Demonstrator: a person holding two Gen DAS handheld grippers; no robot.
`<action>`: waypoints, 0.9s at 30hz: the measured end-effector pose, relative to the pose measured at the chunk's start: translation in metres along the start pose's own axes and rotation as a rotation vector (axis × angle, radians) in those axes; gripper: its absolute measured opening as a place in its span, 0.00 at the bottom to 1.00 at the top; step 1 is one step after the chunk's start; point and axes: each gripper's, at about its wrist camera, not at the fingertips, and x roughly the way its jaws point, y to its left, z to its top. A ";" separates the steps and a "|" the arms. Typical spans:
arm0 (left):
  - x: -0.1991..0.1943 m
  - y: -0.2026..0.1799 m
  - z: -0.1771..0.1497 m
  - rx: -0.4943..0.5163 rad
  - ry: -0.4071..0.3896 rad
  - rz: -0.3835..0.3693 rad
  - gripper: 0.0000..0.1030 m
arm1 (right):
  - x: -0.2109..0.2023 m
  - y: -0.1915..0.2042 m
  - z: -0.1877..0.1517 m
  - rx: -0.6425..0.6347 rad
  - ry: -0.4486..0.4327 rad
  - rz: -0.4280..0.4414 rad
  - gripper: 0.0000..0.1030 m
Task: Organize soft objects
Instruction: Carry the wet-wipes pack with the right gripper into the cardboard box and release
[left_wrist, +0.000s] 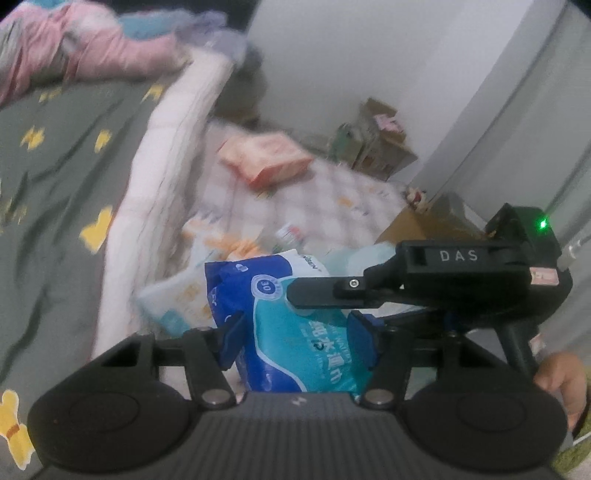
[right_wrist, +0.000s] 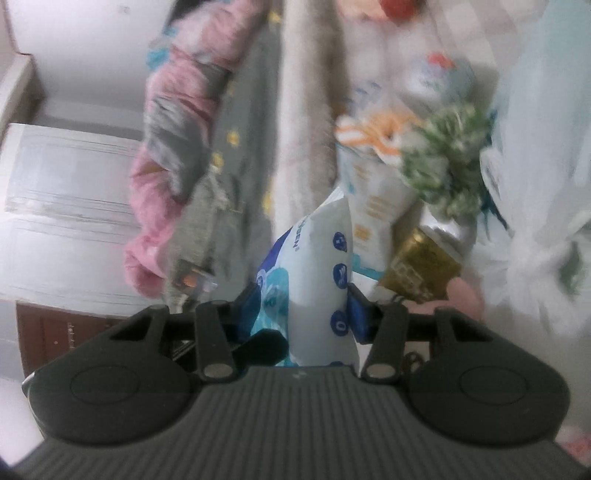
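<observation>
A blue, teal and white soft pack of wet wipes (left_wrist: 295, 332) is held between both grippers above the floor bedding. My left gripper (left_wrist: 297, 341) is shut on its sides with its blue pads. My right gripper (left_wrist: 317, 291) comes in from the right in the left wrist view and clamps the pack's top. In the right wrist view the same pack (right_wrist: 317, 280) stands on edge between the blue pads of my right gripper (right_wrist: 304, 308). Other soft packs lie beyond: a white and orange one (left_wrist: 184, 295) and a pink one (left_wrist: 264, 157).
A grey bed cover with yellow shapes (left_wrist: 55, 177) fills the left, with a pink crumpled blanket (left_wrist: 92, 48) on it. A checked quilt (left_wrist: 314, 206) covers the floor. Cardboard boxes (left_wrist: 380, 147) stand by the wall. A green and white bouquet (right_wrist: 447, 158) and a gold box (right_wrist: 421, 262) lie ahead on the right.
</observation>
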 end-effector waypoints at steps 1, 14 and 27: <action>-0.002 -0.009 0.003 0.012 -0.008 -0.009 0.58 | -0.012 0.001 0.000 -0.004 -0.019 0.016 0.47; 0.073 -0.184 0.025 0.255 0.054 -0.201 0.58 | -0.208 -0.070 0.007 0.070 -0.354 0.038 0.47; 0.197 -0.250 0.012 0.311 0.263 -0.141 0.58 | -0.244 -0.226 0.047 0.277 -0.398 -0.049 0.48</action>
